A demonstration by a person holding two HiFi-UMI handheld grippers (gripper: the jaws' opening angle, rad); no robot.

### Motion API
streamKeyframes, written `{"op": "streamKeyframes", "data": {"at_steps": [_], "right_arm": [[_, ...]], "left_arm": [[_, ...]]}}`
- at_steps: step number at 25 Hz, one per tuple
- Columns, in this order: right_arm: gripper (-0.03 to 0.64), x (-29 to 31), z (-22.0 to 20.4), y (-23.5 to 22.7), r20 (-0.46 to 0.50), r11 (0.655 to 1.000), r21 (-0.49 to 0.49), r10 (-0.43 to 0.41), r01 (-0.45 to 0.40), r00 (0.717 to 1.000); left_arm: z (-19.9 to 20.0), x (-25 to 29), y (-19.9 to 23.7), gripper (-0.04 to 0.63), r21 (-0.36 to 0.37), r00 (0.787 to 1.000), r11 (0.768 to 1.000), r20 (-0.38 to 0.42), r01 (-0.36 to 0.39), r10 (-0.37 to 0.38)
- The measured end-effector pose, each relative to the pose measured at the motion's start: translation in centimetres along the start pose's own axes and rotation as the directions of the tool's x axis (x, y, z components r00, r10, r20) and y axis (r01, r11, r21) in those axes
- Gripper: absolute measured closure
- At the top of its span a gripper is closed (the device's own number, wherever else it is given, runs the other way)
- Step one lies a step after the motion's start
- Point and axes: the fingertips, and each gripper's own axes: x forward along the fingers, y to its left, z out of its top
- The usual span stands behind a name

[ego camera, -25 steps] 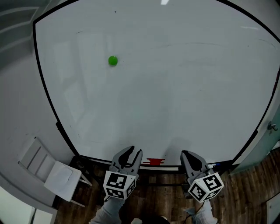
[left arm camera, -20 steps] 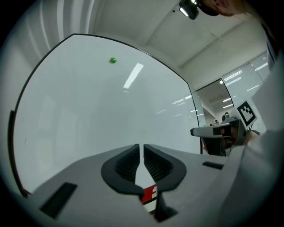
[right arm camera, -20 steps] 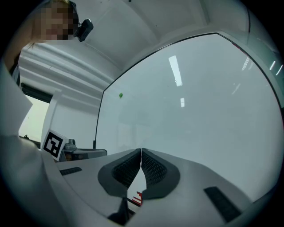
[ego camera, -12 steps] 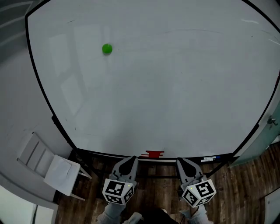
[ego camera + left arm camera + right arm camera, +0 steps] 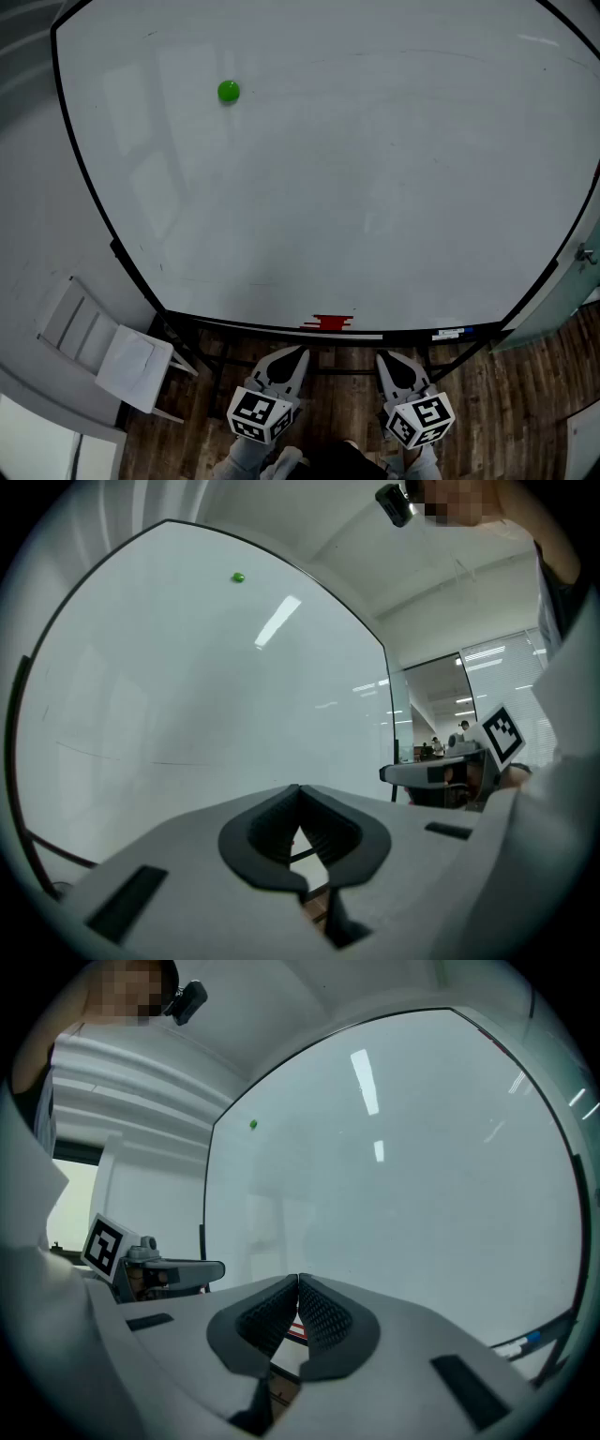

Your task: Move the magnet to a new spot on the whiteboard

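A small round green magnet [image 5: 228, 91] sticks to the upper left of the big whiteboard [image 5: 375, 169]; it shows as a tiny dot in the left gripper view [image 5: 238, 577] and the right gripper view [image 5: 253, 1124]. My left gripper [image 5: 298, 354] hangs low below the board's bottom edge, far from the magnet, its jaws shut with nothing between them. My right gripper [image 5: 382, 358] hangs beside it, also shut and empty. In each gripper view the tips [image 5: 298, 787] [image 5: 298, 1279] meet.
A red eraser [image 5: 329, 322] and a marker [image 5: 452, 332] lie on the board's bottom tray. A white folding chair [image 5: 108, 361] stands at lower left. Wooden floor [image 5: 525, 412] lies below, with a glass partition at the right.
Both grippers have dropped lower, away from the board's bottom edge, and the left jaws have gone from apart to shut. The magnet sits higher in the head view.
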Motion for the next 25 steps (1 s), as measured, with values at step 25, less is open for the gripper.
{"op": "streamKeyframes", "data": {"at_steps": [25], "right_arm": [[0.589, -1.8, -1.0, -2.1, -0.026, 0.997, 0.080, 0.004, -0.002, 1.000]], "left_arm": [[-1.7, 0.3, -0.8, 0.586, 0.001, 0.998, 1.000, -0.055, 0.021, -0.021]]}}
